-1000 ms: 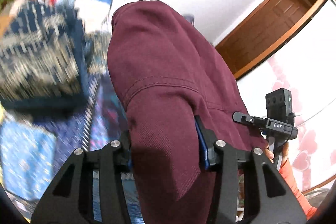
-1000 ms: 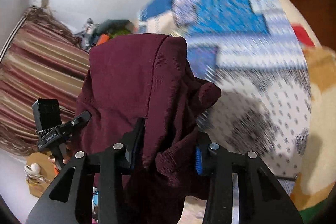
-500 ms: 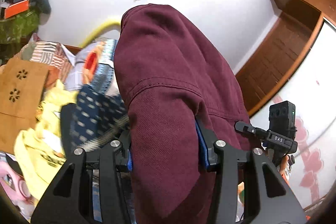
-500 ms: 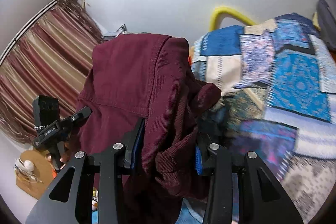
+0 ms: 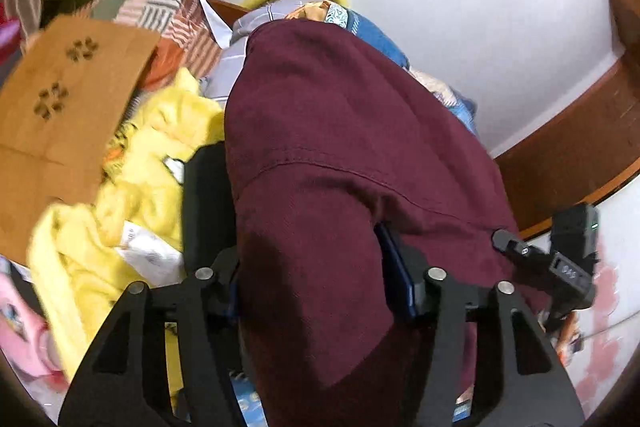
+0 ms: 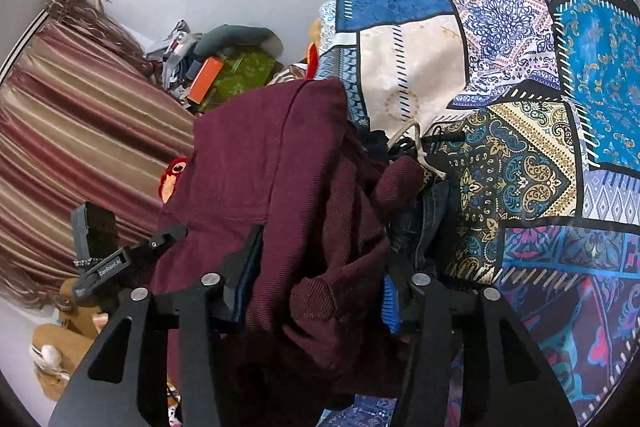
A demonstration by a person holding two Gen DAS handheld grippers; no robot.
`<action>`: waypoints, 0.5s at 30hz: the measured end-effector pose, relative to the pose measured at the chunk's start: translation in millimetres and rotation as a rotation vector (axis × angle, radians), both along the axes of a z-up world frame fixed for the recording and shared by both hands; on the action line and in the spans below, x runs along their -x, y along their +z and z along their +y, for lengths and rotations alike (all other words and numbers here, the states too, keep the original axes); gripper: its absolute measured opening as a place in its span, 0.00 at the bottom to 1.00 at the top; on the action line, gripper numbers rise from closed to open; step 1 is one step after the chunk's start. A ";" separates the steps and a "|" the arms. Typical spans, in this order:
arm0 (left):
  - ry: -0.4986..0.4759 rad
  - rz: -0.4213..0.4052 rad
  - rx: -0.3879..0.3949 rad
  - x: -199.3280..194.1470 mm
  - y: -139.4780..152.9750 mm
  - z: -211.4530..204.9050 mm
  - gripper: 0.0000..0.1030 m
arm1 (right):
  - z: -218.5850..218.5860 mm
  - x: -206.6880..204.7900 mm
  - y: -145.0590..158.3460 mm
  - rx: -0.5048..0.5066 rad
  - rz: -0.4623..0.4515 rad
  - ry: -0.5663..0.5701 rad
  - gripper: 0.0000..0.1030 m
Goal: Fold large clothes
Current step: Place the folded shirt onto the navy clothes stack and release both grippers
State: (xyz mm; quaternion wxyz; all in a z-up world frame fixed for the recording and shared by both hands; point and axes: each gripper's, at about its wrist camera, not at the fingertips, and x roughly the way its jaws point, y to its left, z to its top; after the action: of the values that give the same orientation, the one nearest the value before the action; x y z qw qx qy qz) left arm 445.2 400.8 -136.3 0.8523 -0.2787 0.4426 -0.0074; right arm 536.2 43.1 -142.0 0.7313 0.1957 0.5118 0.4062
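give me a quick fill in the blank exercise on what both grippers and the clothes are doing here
1. Both grippers have the same ____ garment between their fingers.
2. In the left wrist view, a ____ cloth lies crumpled left of the left gripper.
3. In the right wrist view, a patchwork bedspread, mostly ____, lies right of the right gripper.

Missing words: maroon; yellow; blue

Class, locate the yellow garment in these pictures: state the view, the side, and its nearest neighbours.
The crumpled yellow garment lies on the left of the left wrist view, below the brown cardboard sheet and left of the maroon corduroy garment.
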 end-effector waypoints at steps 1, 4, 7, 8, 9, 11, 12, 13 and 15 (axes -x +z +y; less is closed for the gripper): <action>0.001 -0.006 0.007 2.2 0.7 0.0 0.57 | 1.1 -0.1 3.8 0.009 -0.009 0.007 0.46; -0.005 0.014 -0.037 4.2 8.3 -4.4 0.59 | 3.2 8.7 19.0 0.083 -0.057 0.032 0.49; 0.028 0.035 -0.136 16.9 26.6 -18.6 0.59 | 0.8 24.1 39.8 0.173 -0.106 0.057 0.49; 0.043 0.029 -0.184 26.7 35.4 -25.6 0.59 | -4.1 31.0 47.0 0.195 -0.132 0.058 0.49; 0.039 0.017 -0.232 37.4 44.4 -34.3 0.59 | -10.7 38.2 54.5 0.208 -0.162 0.051 0.49; 0.024 -0.014 -0.287 55.2 60.5 -49.8 0.59 | -23.0 52.1 68.0 0.217 -0.214 0.034 0.49; 0.014 -0.037 -0.307 69.4 72.1 -60.9 0.59 | -31.4 60.9 77.7 0.207 -0.232 0.032 0.49; 0.010 -0.053 -0.311 79.2 81.3 -67.1 0.59 | -36.6 65.7 83.9 0.199 -0.245 0.025 0.49; 0.008 -0.103 -0.302 105.0 104.1 -83.2 0.59 | -51.4 84.9 106.8 0.174 -0.291 0.004 0.49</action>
State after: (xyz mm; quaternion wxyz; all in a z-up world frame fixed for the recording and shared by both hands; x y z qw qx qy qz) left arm 340.2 317.6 -32.2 0.9062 -0.1483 0.3931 0.0482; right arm 451.4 -8.3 -35.2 0.8111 0.0697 0.4341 0.3858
